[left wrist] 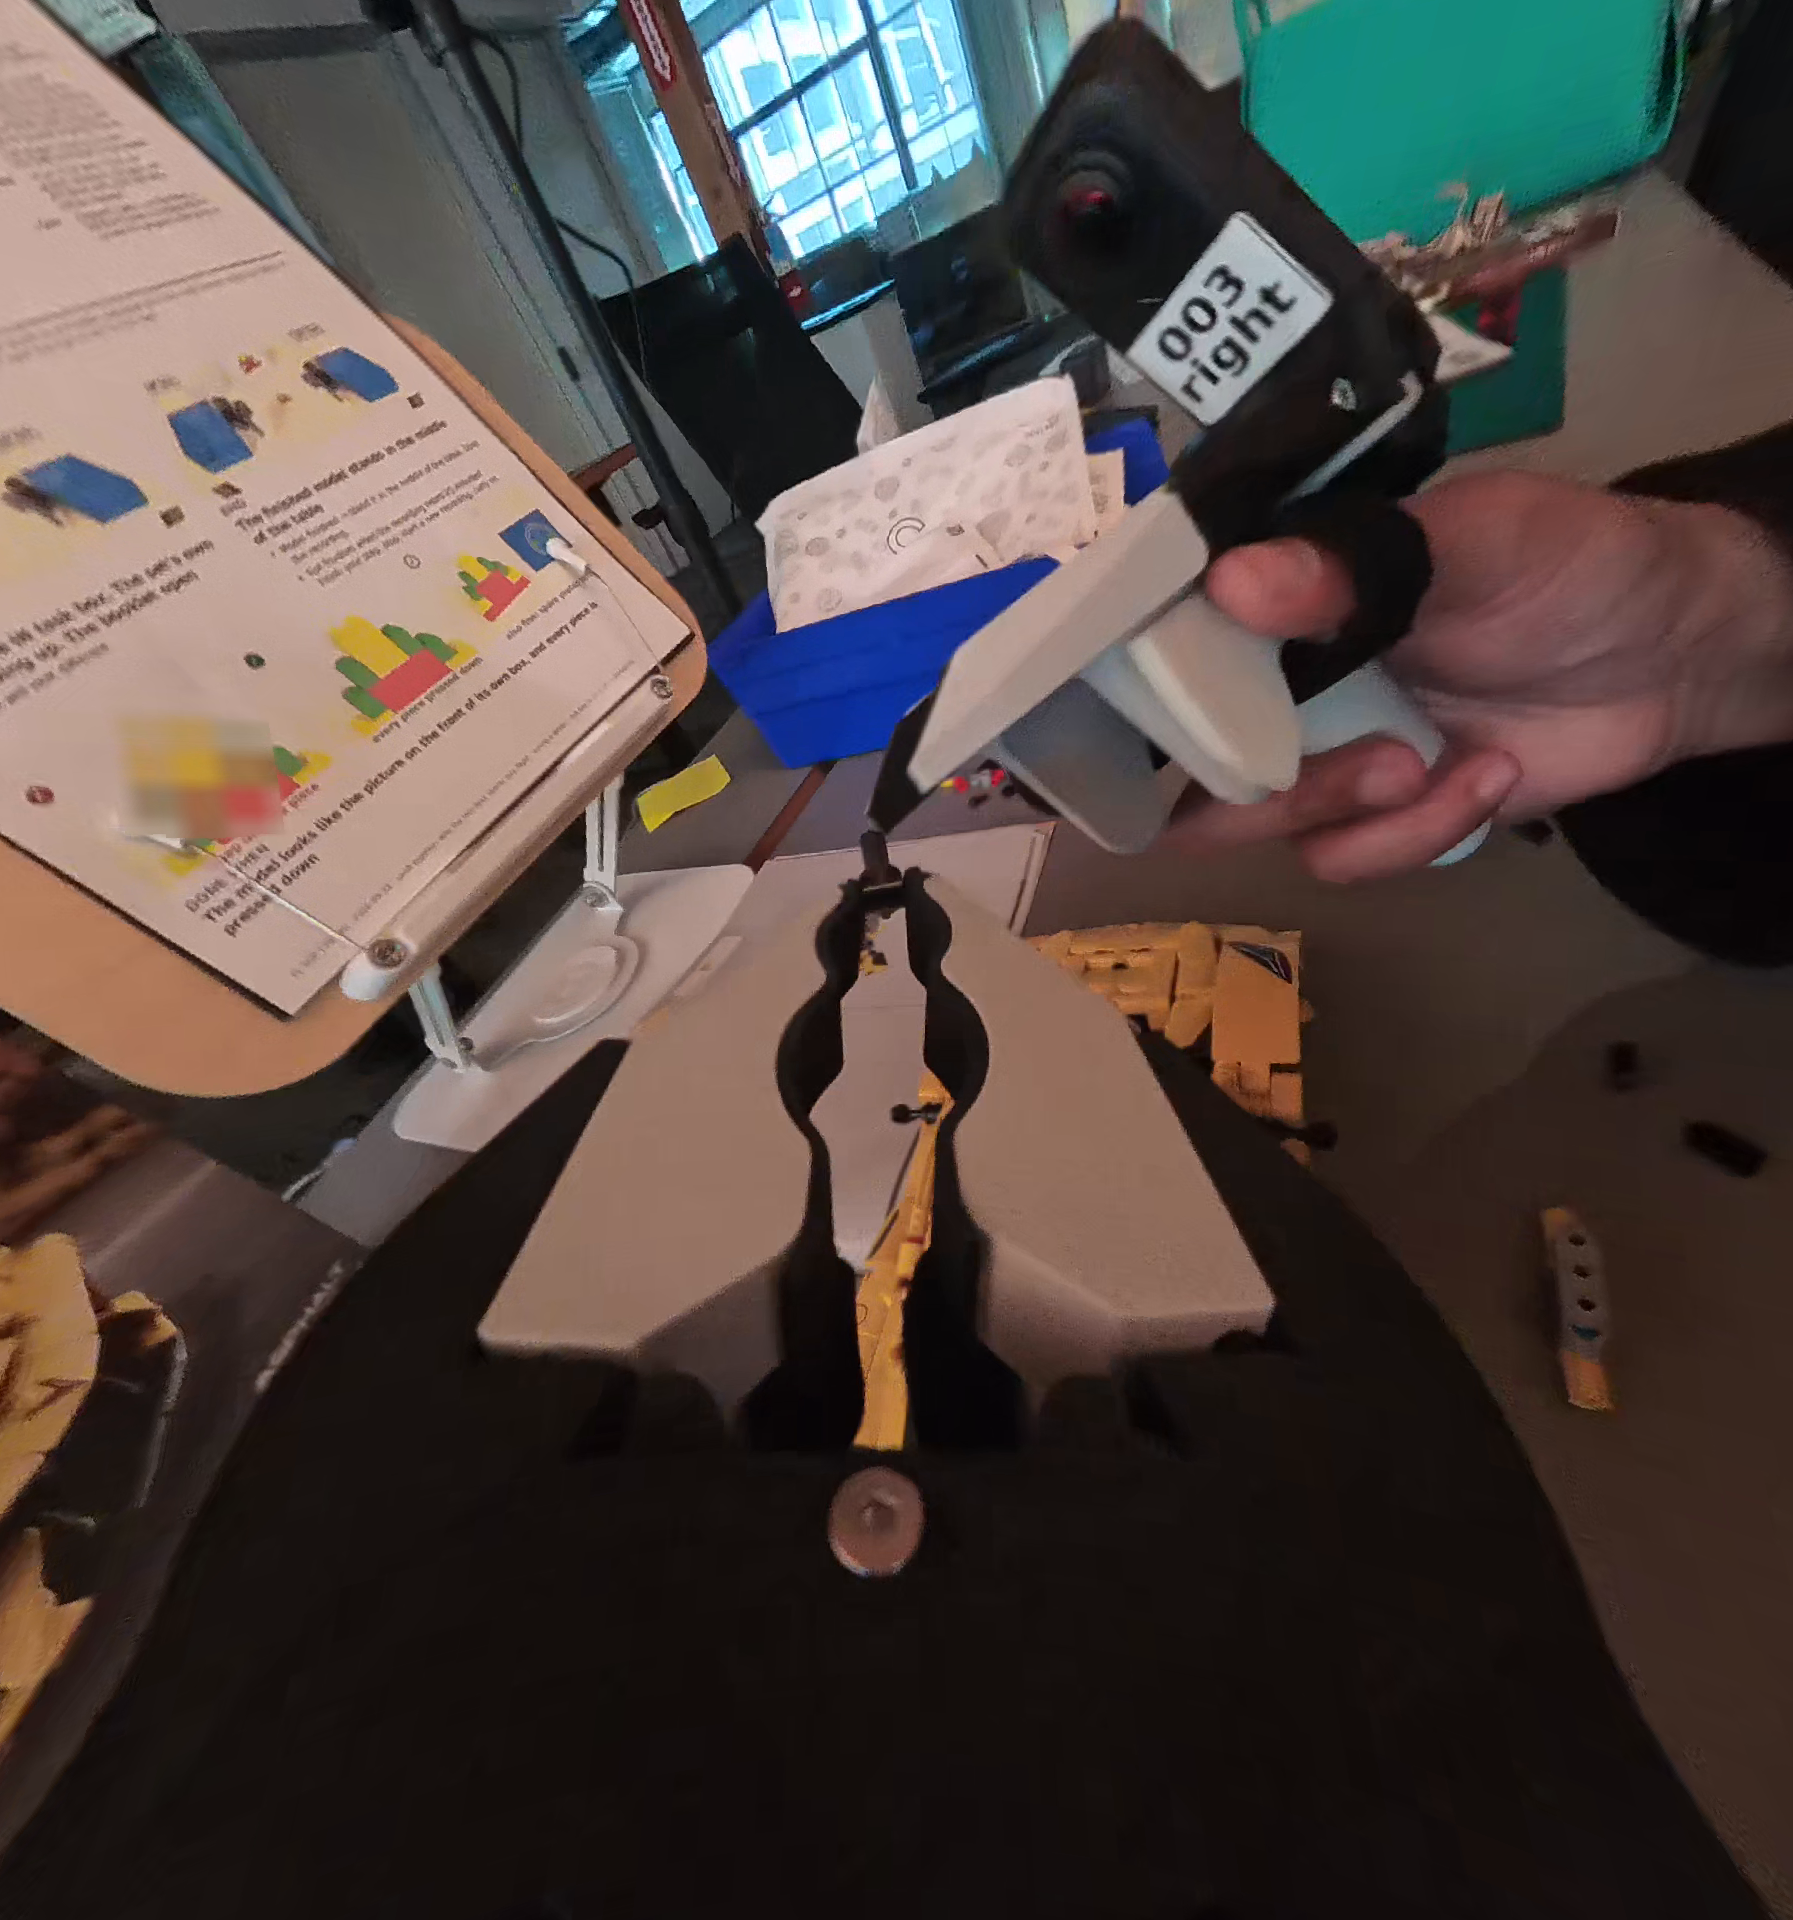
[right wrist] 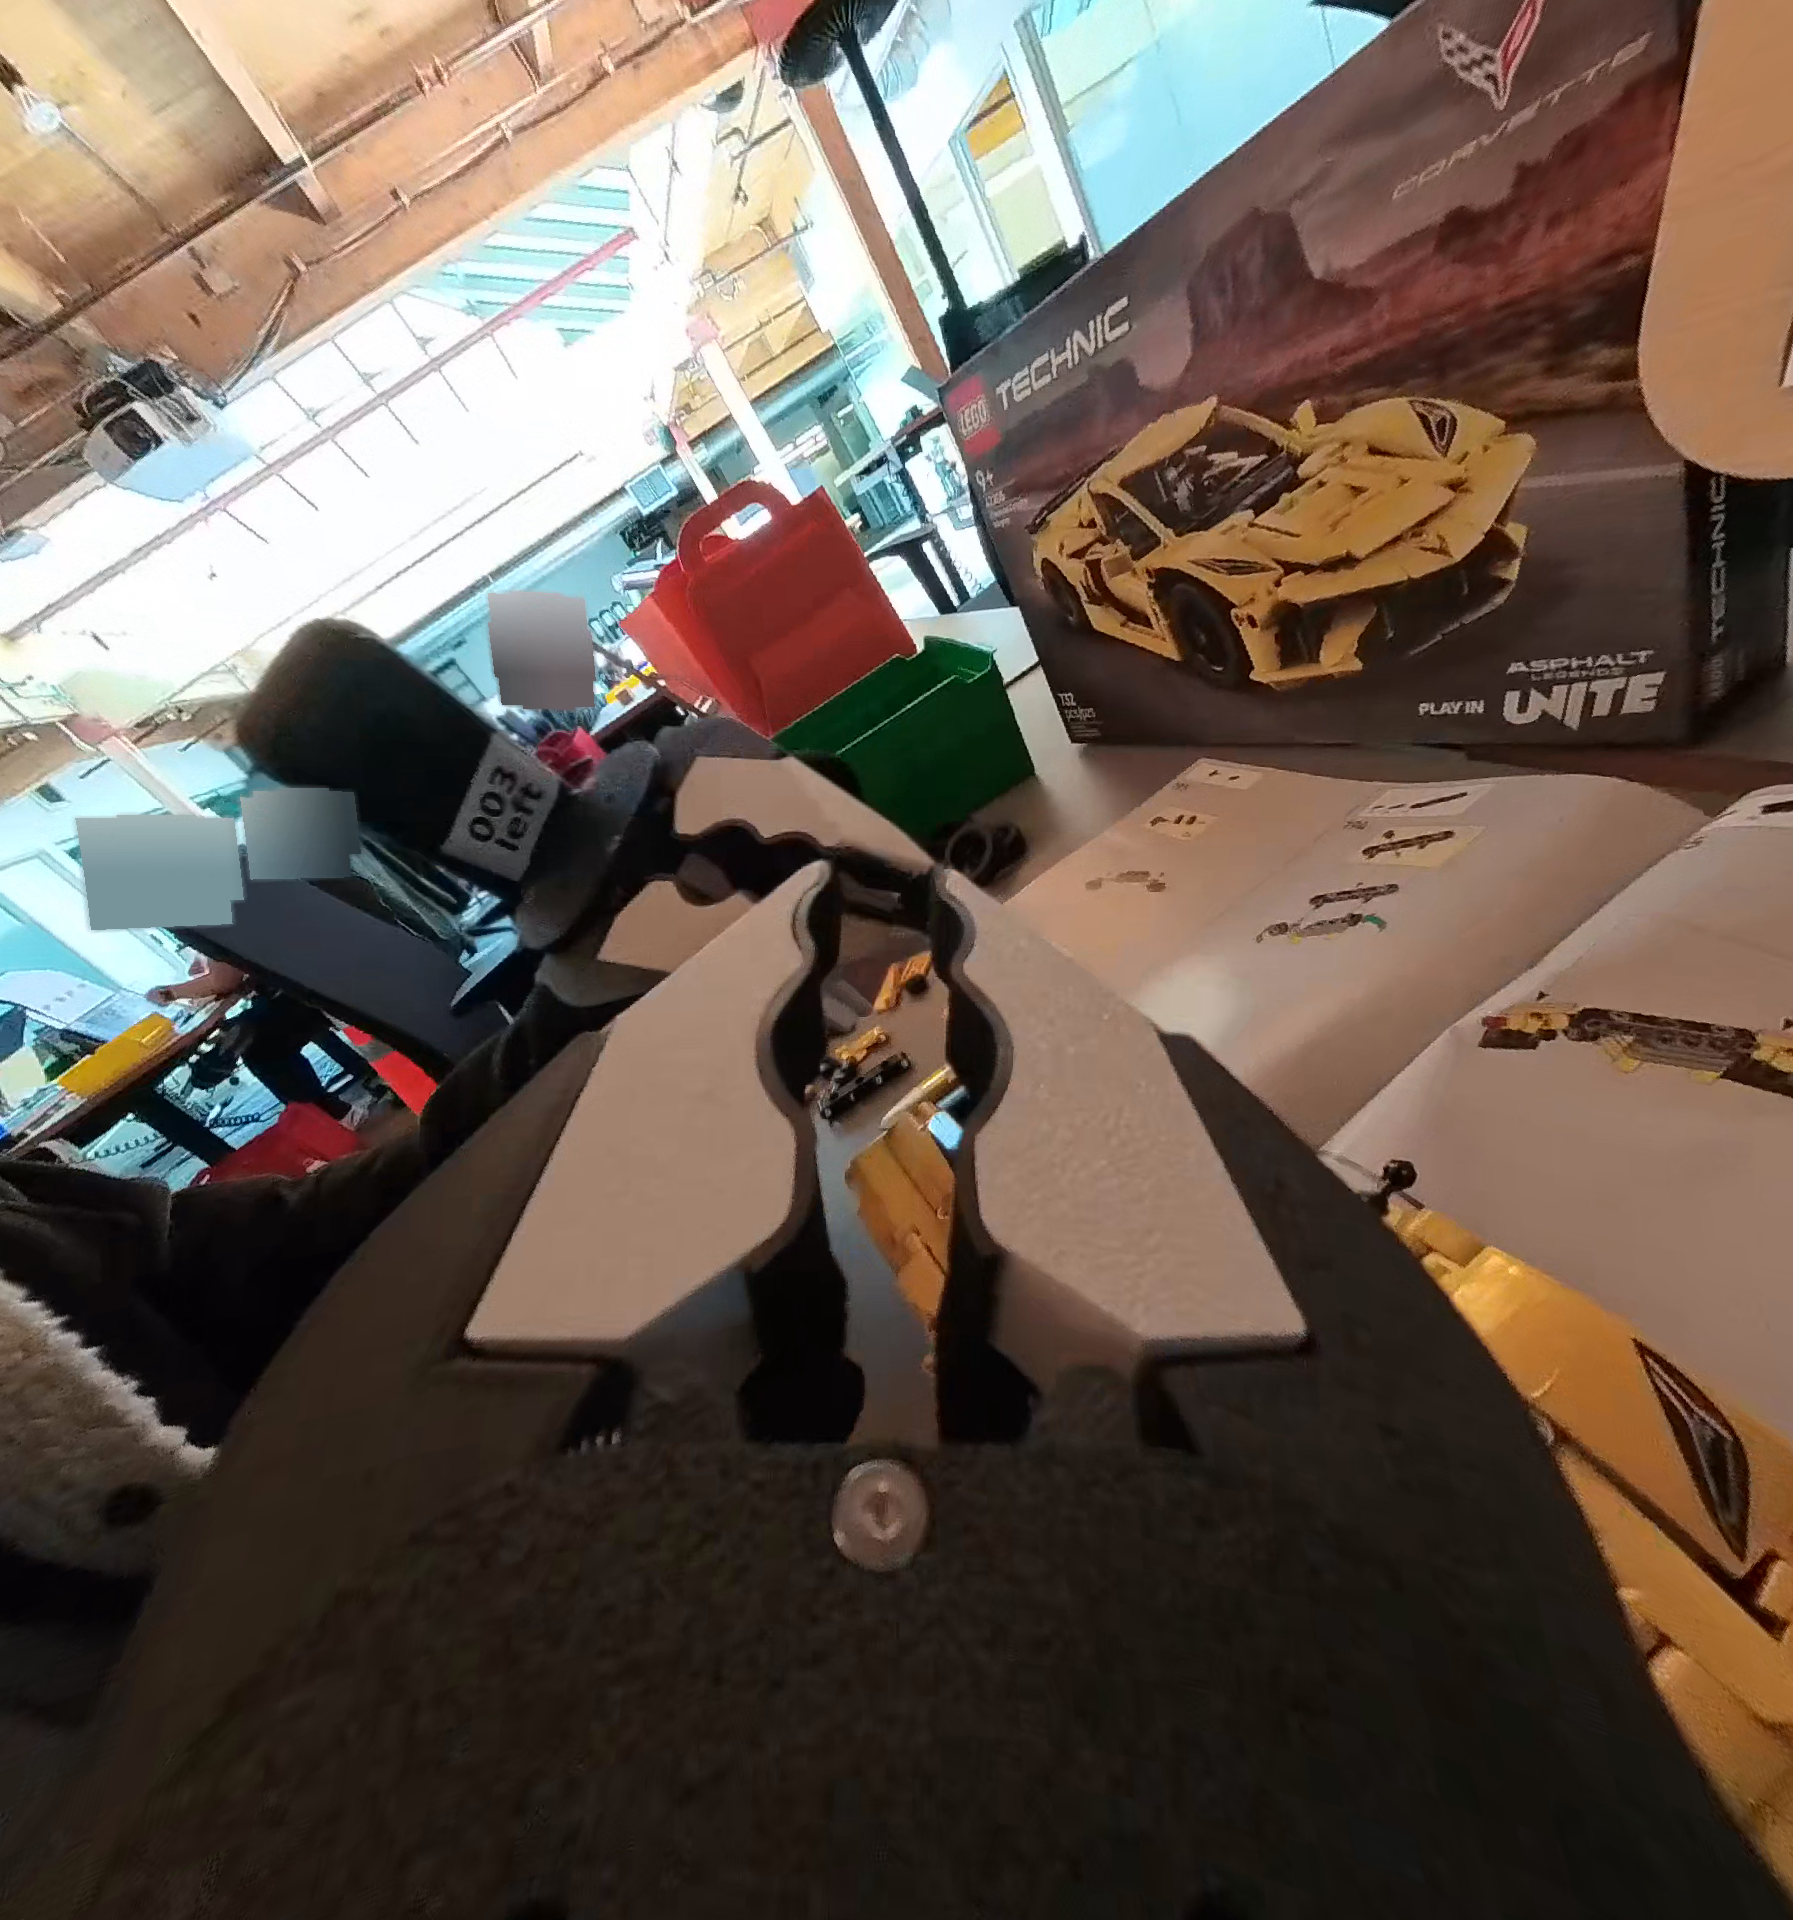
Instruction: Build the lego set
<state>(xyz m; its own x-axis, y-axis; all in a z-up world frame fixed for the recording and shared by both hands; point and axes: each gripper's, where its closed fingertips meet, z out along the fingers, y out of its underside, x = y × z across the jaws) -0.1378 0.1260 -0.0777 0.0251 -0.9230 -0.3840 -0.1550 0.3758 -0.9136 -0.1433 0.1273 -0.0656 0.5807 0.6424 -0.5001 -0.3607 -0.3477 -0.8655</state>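
Lego pin [left wrist: 876, 854], small and black, sits pinched right at the tips of the left gripper [left wrist: 881, 891], whose jaws are nearly together around it. The right gripper [left wrist: 897, 798] comes in from above, its dark tip meeting the top of that same pin; whether its own jaws clamp anything cannot be told, though in the right wrist view they stand narrow at the tips [right wrist: 876, 883]. A hand [left wrist: 1557, 665] grips its handle. Below lies the yellow model [left wrist: 1198, 982] on the grey table [left wrist: 1494, 1091], beside an open instruction booklet [right wrist: 1287, 904]. Loose black pieces [left wrist: 1723, 1148] scatter nearby. The set's box [right wrist: 1339, 447] stands behind, a blue bin [left wrist: 850, 665] beyond.
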